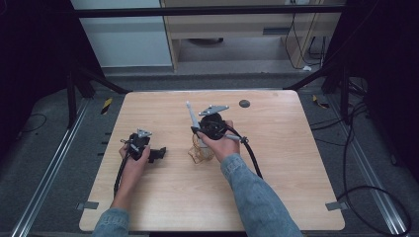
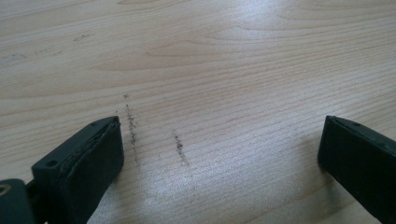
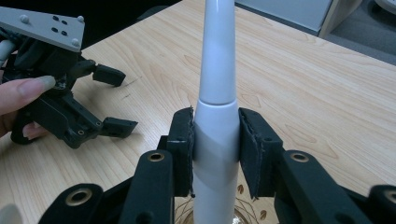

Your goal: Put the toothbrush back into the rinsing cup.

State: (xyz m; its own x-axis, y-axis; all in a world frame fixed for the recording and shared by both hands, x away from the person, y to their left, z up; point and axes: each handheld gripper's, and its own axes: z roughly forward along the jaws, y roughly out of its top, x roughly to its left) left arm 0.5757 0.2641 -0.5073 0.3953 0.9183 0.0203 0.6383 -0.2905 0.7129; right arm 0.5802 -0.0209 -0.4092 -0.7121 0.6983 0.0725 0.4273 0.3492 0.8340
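A pale wooden tabletop [image 1: 276, 187] fills the scene. The right hand-held gripper [image 3: 215, 140] clamps a whisk [image 3: 217, 79] by its smooth, stiff handle near centre; likely light, slippery. The left hand-held gripper [image 2: 219, 154] rests apart, empty.

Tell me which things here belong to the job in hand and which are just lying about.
In the job:
- right gripper, shut on the white whisk handle
- whisk's wire head, low on the table
- left gripper, jaws open, resting on the table

Lying about:
- dark round disc near the far edge
- scuff marks on the wood
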